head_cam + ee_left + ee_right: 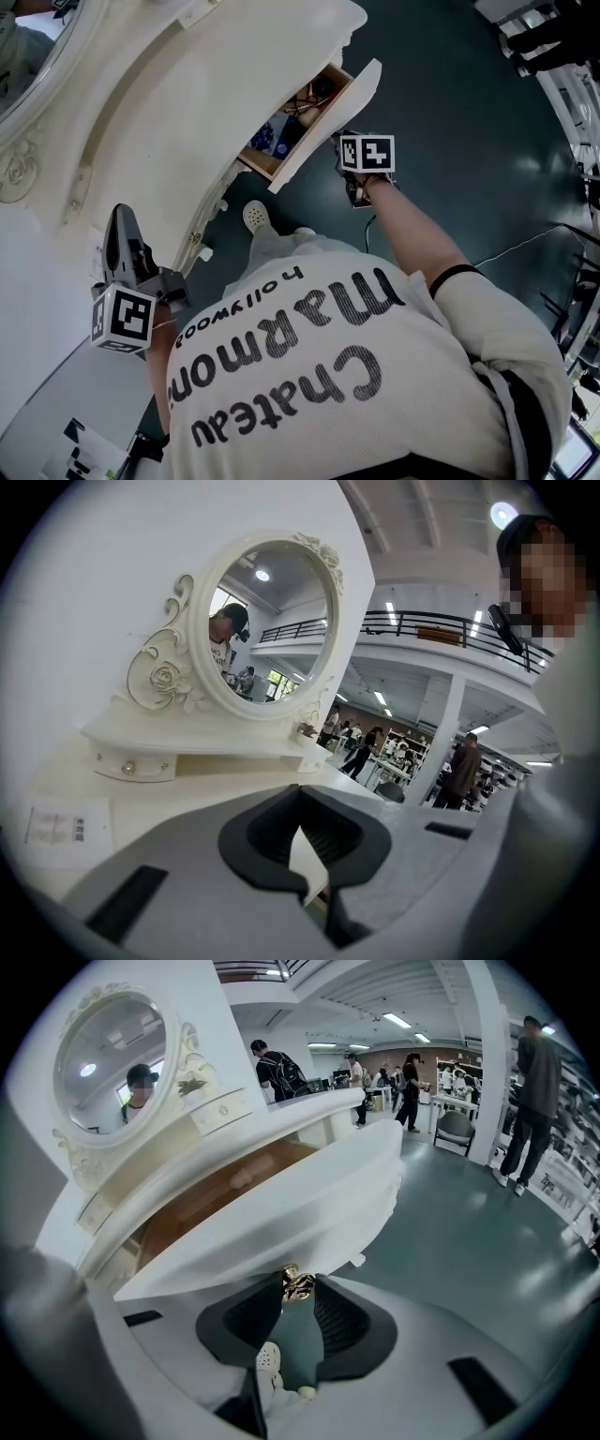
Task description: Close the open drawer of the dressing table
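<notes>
I hold the right gripper [299,1291] clenched on the gold knob [297,1282] of the open drawer [330,120], which projects from the dressing table [187,103] front, while the left gripper [301,797] hangs closed and empty.

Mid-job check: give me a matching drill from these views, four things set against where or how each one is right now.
Things:
1. drawer
2. drawer knob
3. left tool
4. white shoe

Place or state:
A. on the dark floor
B. pulled out, contents showing
C. gripped at the tips of the right tool
D. over the white tabletop, holding nothing

Pairs: 1-B, 2-C, 3-D, 4-A
</notes>
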The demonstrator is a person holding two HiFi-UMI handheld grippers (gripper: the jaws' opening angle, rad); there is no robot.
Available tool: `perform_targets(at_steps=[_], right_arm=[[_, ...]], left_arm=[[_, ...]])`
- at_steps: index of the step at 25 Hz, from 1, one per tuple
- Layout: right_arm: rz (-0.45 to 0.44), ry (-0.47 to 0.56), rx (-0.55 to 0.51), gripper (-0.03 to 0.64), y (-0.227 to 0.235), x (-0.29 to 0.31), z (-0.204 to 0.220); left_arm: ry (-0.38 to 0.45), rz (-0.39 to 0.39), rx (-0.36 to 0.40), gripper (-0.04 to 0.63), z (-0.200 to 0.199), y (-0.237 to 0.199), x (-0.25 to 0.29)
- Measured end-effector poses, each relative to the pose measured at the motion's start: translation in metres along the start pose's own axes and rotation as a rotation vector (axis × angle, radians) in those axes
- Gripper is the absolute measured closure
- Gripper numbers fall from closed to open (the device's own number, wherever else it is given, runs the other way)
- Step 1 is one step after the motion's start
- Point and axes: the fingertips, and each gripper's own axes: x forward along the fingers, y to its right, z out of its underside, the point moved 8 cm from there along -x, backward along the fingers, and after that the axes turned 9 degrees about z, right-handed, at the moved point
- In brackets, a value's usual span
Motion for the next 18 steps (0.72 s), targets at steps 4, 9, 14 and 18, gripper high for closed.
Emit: perform_targets(at_steps=[4, 9, 14, 18], right_arm=[[-0.001, -0.004, 0.0, 0.492, -0.006, 0.006, -0.006], [-0.001, -0.001, -0.004, 0.491, -0.014, 0.01, -0.012], [-0.006, -0.004, -0.005, 0.491, -0.022, 0.016, -0.018], [-0.01, -0.004, -0.011, 0.491, -0.028, 0.021, -0.024]], left_arm=[[0.012, -0.017, 0.003, 0.588, -0.004, -0.006, -0.003], [0.02, -0.034, 0.0, 0.588, -0.009, -0.014, -0.005], [0.021, -0.041, -0.002, 0.588, -0.012, -0.02, -0.002], [0.018, -0.043, -0.004, 0.588, -0.016, -0.026, 0.005]])
